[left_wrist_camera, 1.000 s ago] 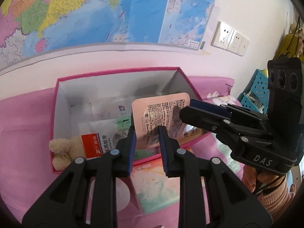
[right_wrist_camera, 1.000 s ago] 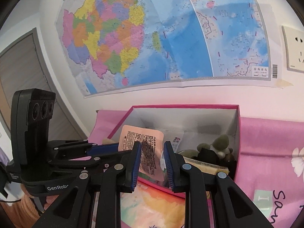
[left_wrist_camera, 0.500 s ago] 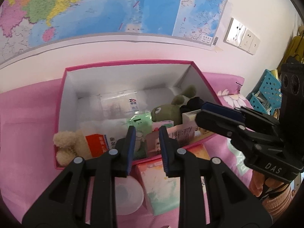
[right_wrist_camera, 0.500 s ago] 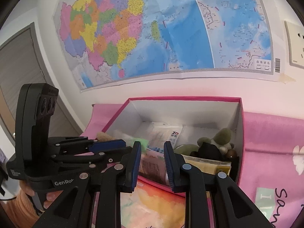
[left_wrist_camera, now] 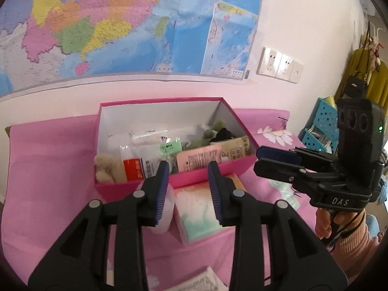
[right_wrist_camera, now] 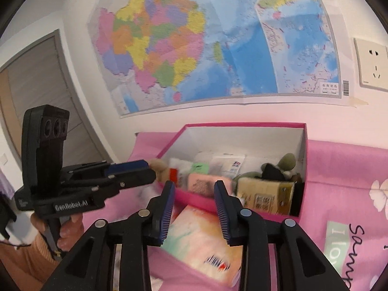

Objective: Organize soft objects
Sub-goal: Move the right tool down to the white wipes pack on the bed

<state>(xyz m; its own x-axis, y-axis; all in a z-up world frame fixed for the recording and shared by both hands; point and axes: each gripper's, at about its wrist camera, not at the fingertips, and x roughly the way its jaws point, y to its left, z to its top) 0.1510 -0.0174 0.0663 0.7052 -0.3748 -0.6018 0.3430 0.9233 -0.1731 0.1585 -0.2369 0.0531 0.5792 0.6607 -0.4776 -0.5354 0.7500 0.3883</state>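
Sachet (left_wrist_camera: 198, 158) boxed, seemingly beyond tongs (left_wrist_camera: 188, 169).

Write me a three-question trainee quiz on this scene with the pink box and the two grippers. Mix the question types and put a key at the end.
1. True or false: the peach packet is clamped between the jaws of the left gripper.
2. Which item lies on the pink cloth just in front of the pink box? A) pastel tissue pack B) green frog toy C) beige plush
3. Fill in: the right gripper holds ____.

Key: 1 false, the packet lies in the box and the jaws have just been opening, with nothing between them. 2 A. 3 nothing.
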